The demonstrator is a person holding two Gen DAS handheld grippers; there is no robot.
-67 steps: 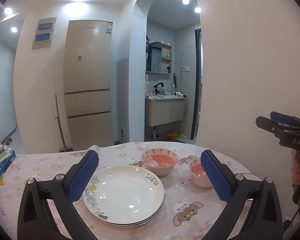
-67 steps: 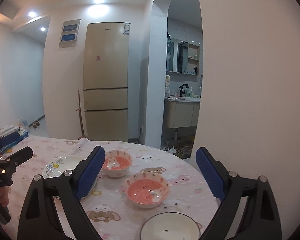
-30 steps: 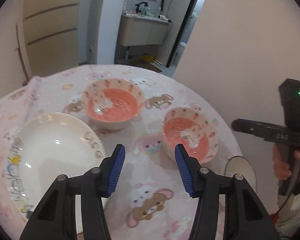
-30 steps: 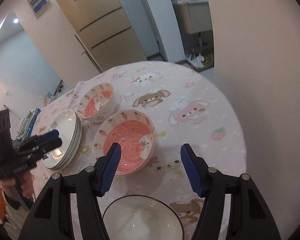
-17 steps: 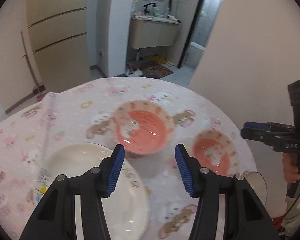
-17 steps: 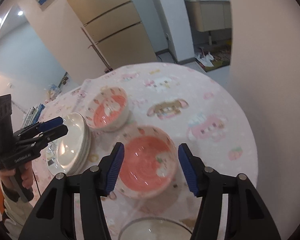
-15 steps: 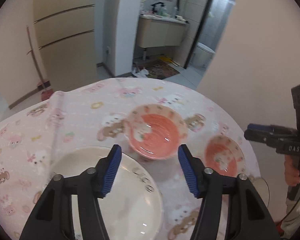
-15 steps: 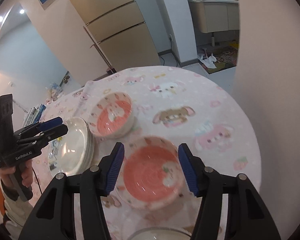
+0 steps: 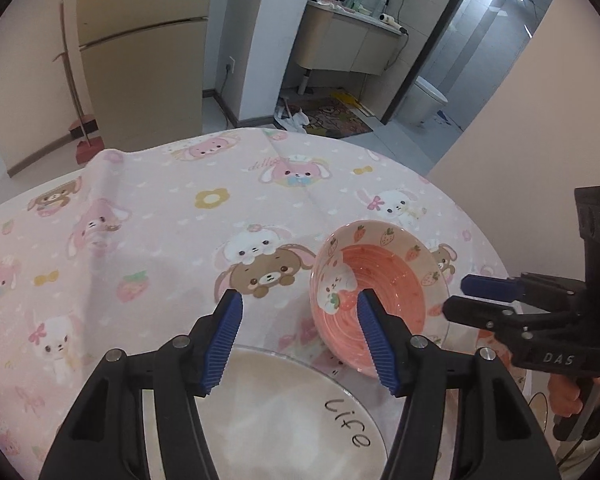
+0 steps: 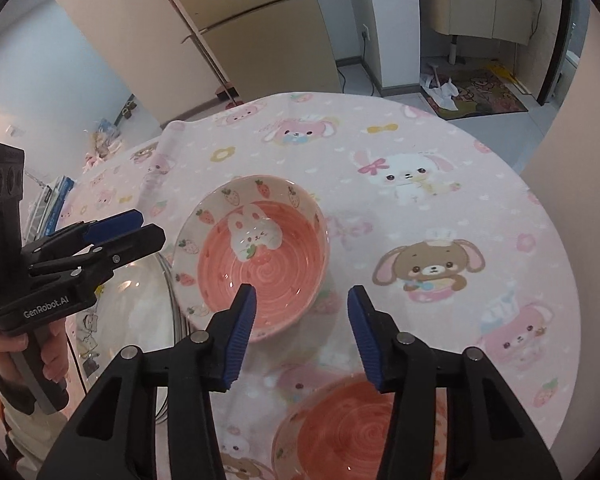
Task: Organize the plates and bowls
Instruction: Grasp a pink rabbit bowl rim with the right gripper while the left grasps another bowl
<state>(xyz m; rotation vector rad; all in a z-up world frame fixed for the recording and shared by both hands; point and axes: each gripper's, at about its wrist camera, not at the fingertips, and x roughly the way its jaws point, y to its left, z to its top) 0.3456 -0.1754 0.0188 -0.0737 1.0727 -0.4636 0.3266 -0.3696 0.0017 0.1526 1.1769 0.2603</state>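
Note:
A pink bowl with a rabbit point(image 9: 380, 276) stands on the round table point(image 9: 140, 220), right of a stack of white plates point(image 9: 284, 412). My left gripper point(image 9: 300, 320) hovers over the plates' far edge. Its jaws are closing with nothing pressed between them, and its right finger overlaps the bowl's near rim. In the right wrist view the same bowl point(image 10: 260, 256) lies ahead and a second pink bowl point(image 10: 332, 432) sits under the arms. My right gripper point(image 10: 302, 312) hangs between the two bowls, jaws closing on nothing. The plates point(image 10: 140, 300) lie to the left.
The pink cartoon tablecloth point(image 10: 460, 200) covers the table, which ends near a wall on the right. A fridge point(image 9: 140, 60) and a bathroom doorway point(image 9: 360, 60) stand beyond. Books point(image 10: 56, 200) lie at the table's left edge. A hand point(image 10: 48, 356) holds the left gripper.
Both grippers moved forward and lower over the table. The rabbit bowl now sits right of the left fingers. The right gripper left the second bowl behind and its jaws narrowed.

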